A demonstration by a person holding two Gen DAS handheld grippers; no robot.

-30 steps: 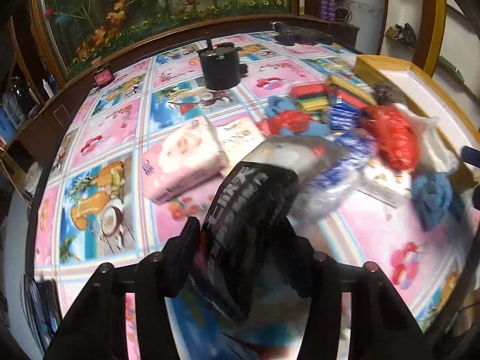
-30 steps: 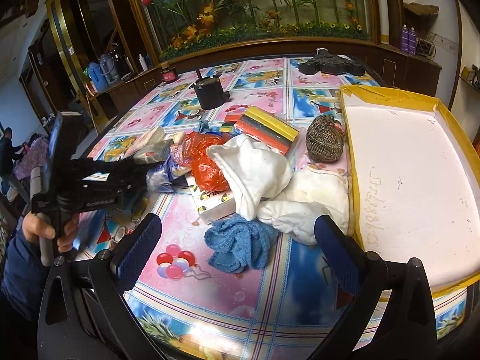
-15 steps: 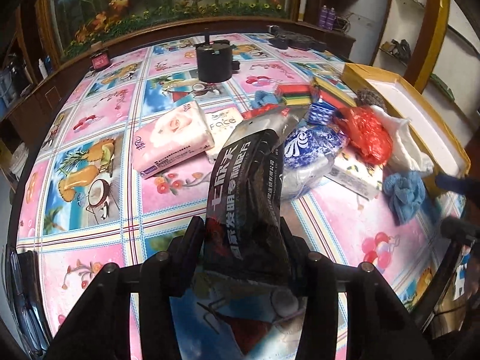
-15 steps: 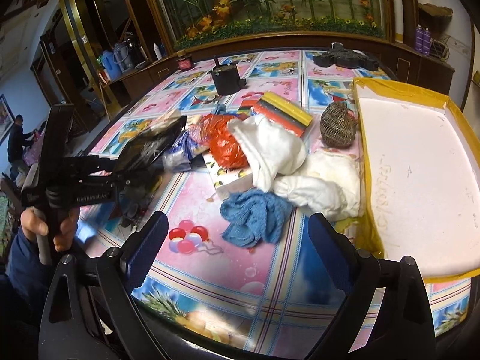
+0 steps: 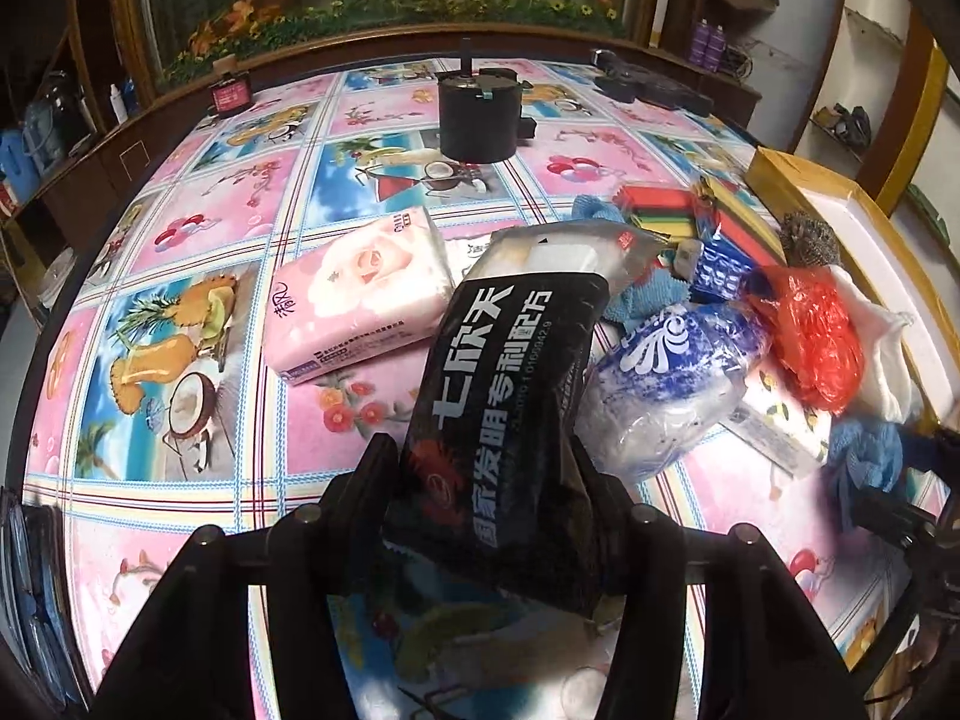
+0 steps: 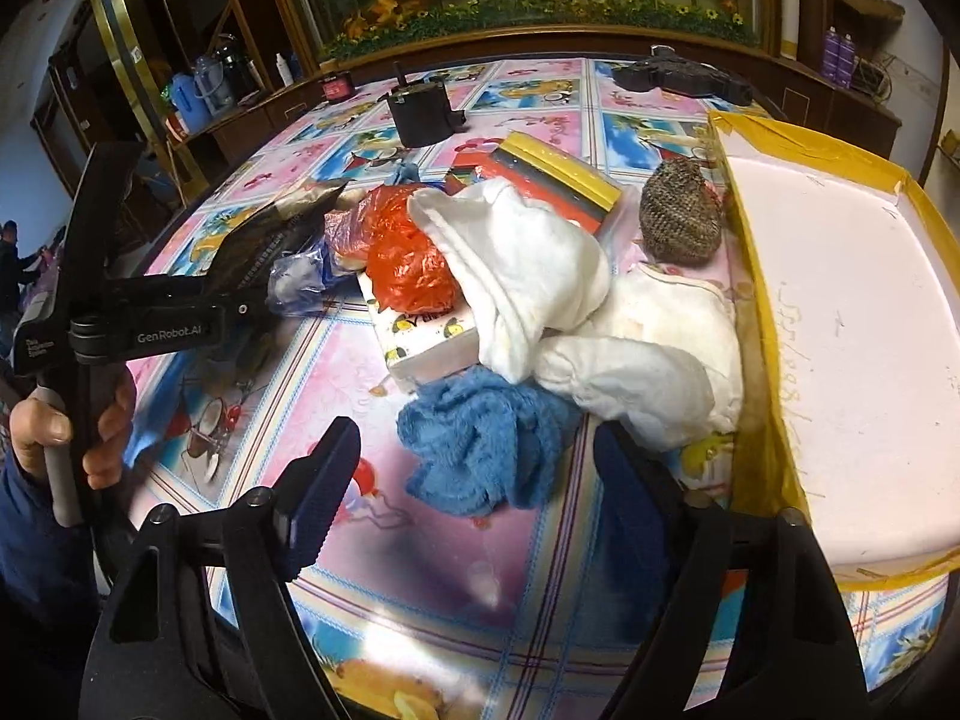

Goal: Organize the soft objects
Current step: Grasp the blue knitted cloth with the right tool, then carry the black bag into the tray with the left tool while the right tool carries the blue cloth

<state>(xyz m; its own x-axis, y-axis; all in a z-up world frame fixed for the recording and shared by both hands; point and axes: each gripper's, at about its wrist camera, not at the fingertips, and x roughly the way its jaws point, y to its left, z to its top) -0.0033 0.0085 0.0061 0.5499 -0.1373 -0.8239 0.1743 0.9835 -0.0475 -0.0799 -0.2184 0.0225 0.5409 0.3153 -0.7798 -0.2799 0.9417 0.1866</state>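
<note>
The left gripper (image 5: 489, 480) is clenched on a glossy black plastic packet with white Chinese lettering (image 5: 510, 396), held above the pink picture-print tablecloth (image 5: 210, 222); "GenRobot.AI" reads on its body. The right gripper (image 6: 474, 462) hangs spread apart around a crumpled blue fleece cloth (image 6: 480, 438), beside the yellow-edged white foam box (image 6: 840, 330).

Black fingers (image 5: 384, 480), dark blue sleeve (image 6: 36, 540)

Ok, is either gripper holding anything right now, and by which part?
The left gripper is shut on the black pouch, pinching its lower end, sealed top pointing away. The right gripper is open and empty, above the blue cloth.
</note>
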